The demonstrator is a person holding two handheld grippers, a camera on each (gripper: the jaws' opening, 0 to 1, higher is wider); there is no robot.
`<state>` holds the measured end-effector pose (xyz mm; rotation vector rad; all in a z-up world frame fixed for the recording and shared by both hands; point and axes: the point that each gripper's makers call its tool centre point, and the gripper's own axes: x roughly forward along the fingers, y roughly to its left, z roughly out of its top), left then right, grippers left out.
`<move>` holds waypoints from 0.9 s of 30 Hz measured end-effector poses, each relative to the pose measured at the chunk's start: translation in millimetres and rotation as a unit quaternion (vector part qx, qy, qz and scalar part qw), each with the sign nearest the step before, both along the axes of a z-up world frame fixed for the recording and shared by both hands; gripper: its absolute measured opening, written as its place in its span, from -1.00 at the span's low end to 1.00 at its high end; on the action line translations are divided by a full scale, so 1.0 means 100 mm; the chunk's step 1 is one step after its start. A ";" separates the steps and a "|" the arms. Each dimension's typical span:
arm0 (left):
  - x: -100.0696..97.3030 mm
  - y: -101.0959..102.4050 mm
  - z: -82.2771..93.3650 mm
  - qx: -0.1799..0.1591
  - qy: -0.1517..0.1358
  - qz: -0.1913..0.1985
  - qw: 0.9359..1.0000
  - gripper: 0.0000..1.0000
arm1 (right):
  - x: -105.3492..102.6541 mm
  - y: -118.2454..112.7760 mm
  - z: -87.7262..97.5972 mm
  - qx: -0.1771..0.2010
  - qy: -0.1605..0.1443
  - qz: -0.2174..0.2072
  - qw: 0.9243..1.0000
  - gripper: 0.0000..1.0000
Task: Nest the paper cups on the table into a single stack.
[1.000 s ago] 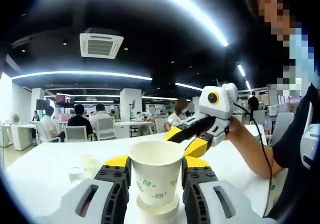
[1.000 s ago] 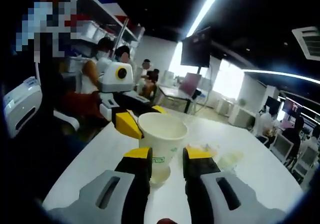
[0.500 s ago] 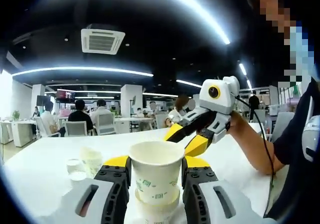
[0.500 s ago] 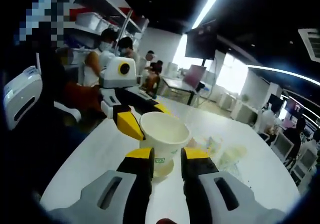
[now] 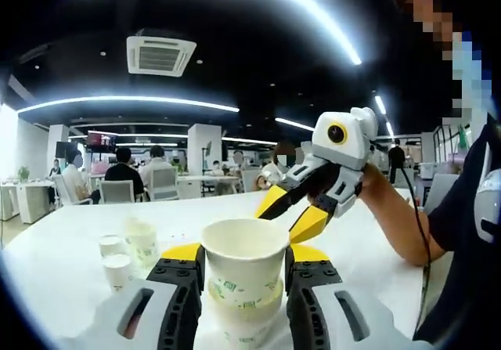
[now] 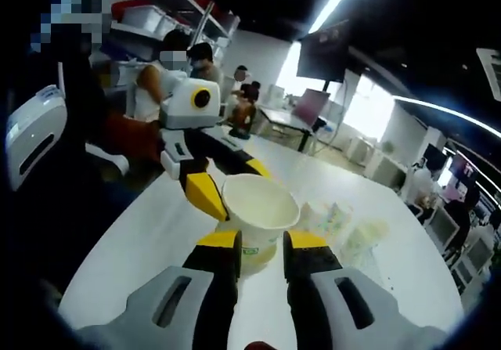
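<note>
A white paper cup with green print [image 5: 244, 268] sits inside a second cup [image 5: 243, 319], whose rim shows just below it. My left gripper [image 5: 244, 287] is shut on this pair, a jaw against each side. My right gripper [image 5: 291, 218] reaches down from the right, its yellow jaws ending behind the upper cup's rim. In the right gripper view the same upper cup [image 6: 258, 217] stands between my right gripper [image 6: 260, 260], which is shut on it. The lower cup [image 6: 252, 270] peeks out beneath. My left gripper [image 6: 205, 193] meets the cup from the left.
Loose paper cups stand on the white table [image 5: 70, 248]: two small ones [image 5: 117, 268] and a taller printed one [image 5: 142, 240]. They show again to the right [image 6: 333, 218], next to a crumpled clear wrapper [image 6: 366, 236]. The person's forearm [image 5: 391, 225] is at the right.
The upper cup has sunk deeper into the lower one, so less of the lower cup shows. Both views have shifted slightly, bringing the loose cups further into view.
</note>
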<state>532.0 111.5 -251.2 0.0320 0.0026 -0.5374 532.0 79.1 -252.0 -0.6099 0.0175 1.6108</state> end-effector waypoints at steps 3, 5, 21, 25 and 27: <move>0.00 -0.01 -0.04 0.003 0.002 0.000 1.000 -0.13 | 0.00 0.00 -0.02 -0.004 -0.001 0.000 1.000 -0.54; 0.00 -0.01 -0.07 0.007 0.004 0.000 1.000 -0.13 | 0.01 -0.01 -0.05 -0.010 -0.003 0.000 1.000 -0.54; 0.03 -0.01 -0.18 0.024 0.014 0.003 1.000 -0.12 | 0.03 -0.01 -0.17 -0.035 -0.011 0.001 0.999 -0.54; 0.04 0.00 -0.21 0.029 0.017 0.003 0.999 -0.12 | 0.05 0.00 -0.21 -0.043 -0.013 0.001 0.999 -0.54; 0.05 0.00 -0.23 0.035 0.018 0.004 0.999 -0.12 | 0.06 0.00 -0.23 -0.048 -0.014 0.001 0.999 -0.54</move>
